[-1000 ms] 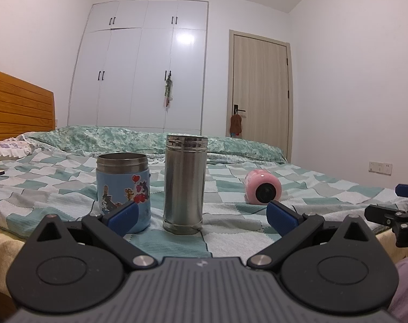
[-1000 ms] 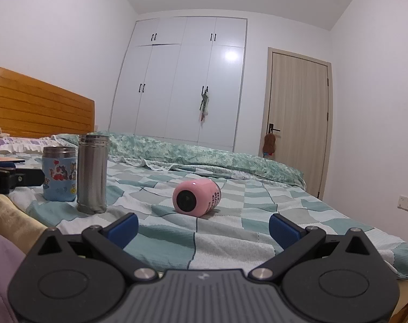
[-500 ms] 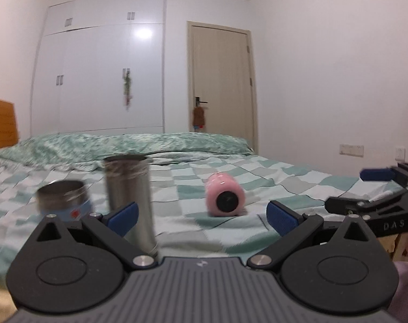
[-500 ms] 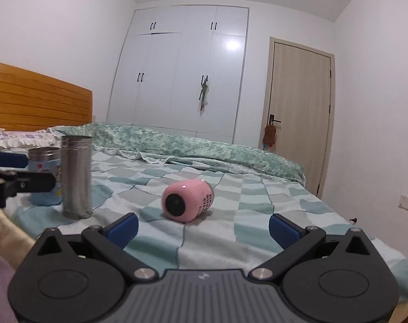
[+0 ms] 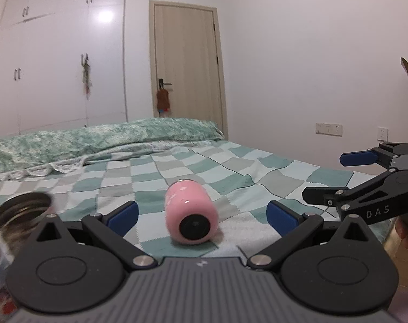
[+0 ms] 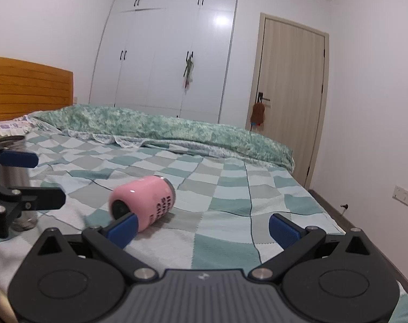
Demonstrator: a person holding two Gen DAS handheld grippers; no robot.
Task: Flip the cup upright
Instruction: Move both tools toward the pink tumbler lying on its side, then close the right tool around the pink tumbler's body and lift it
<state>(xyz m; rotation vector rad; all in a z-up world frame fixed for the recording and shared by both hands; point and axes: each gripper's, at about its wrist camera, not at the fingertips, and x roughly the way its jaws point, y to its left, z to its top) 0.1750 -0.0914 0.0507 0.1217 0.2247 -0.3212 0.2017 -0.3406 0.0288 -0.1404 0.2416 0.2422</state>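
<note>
Lying on its side on the checked bedspread (image 5: 230, 167), the pink cup (image 5: 191, 215) has not been flipped yet, so the whole job is left to do. From the left hand-held gripper (image 5: 201, 212) it sits just ahead, squarely between the two blue pads, its dark round end facing back toward the tool. The jaws stand wide apart and touch nothing. The right hand-held gripper (image 6: 202, 226) is spread wide too, holding nothing; the cup lies ahead of it and off to its left, partly behind its left pad in that view, though I cannot tell whether they touch. A steel flask (image 6: 20, 185) stands upright further to that side, behind the other tool's fingers, well clear of the cup.

I judge this as the approach stage: the left tool looks lined up to close on the cup's body, then it must be lifted, turned and set down standing. The soft bedding may let it roll or tip when released.
</note>
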